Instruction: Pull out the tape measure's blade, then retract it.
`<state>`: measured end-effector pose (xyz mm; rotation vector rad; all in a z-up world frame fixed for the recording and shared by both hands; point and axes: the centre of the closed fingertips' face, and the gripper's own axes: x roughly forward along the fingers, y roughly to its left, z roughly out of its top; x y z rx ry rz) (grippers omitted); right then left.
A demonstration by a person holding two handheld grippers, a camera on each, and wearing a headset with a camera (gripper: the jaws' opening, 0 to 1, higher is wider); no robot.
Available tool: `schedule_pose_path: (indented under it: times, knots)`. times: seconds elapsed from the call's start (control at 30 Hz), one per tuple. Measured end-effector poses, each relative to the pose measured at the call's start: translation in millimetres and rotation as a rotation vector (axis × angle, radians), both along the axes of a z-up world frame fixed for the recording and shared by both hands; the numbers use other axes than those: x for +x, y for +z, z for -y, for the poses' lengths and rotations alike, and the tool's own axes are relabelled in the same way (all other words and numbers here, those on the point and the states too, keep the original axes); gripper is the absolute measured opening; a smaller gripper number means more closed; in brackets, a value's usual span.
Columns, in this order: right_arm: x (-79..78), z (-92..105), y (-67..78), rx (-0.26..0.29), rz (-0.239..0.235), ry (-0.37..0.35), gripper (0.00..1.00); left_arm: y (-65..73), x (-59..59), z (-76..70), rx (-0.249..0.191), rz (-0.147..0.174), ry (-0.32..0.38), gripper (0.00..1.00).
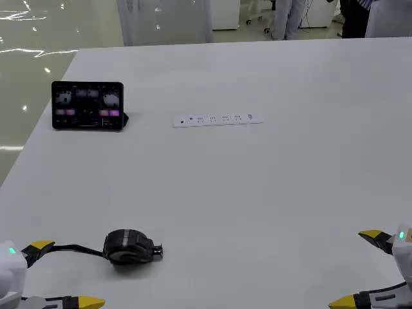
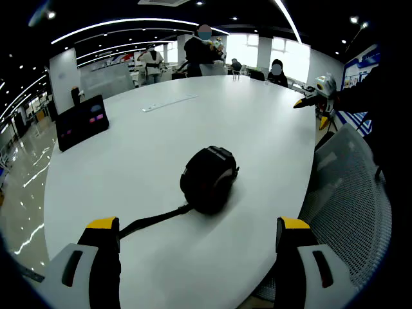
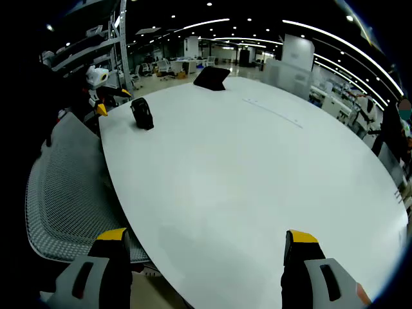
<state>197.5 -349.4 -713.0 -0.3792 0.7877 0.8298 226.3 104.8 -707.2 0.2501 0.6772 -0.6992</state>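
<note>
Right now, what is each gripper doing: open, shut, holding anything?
Left gripper: open, holding nothing; the tape measure lies on the table just ahead of its jaws.
Right gripper: open, holding nothing.

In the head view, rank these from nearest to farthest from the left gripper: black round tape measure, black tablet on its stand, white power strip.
1. Black round tape measure, just beyond the jaws, near edge.
2. Black tablet, far left.
3. White power strip, far centre.

L gripper [image 1: 64,273] and R gripper [image 1: 355,268]: white bodies, black jaws w/ yellow tips. Each body has a lit green LED near the jaws. Jaw bases pale grey, each w/ a dark slot.
</note>
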Motion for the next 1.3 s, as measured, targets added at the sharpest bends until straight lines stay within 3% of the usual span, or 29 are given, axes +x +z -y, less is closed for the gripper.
schedule_pose_path:
  times: [0.47, 0.7, 0.8, 0.93, 1.3]
  knots:
    - [-5.0, 3.6, -3.6, 0.001, -0.01, -0.013, 0.99, -3.4, -3.4, -4.9, 0.006, -0.011, 0.013, 0.99]
    - [1.0, 0.7, 0.9, 0.003, 0.022, -0.009, 0.99, -3.8, -0.7, -2.6, 0.021, -0.009, -0.011, 0.99]
    - [2.8, -1.6, 1.3, 0.013, 0.016, -0.004, 0.99, -4.6, 0.8, -1.7, 0.041, -0.006, -0.034, 0.99]
    - [12.0, -7.6, 3.8, 0.007, 0.061, 0.031, 0.99, -2.0, 5.8, 2.3, 0.06, -0.003, -0.073, 0.99]
    - [26.0, -34.7, 13.9, 0.018, 0.055, 0.101, 0.99, 2.1, 16.8, 19.2, 0.117, -0.014, -0.202, 0.99]
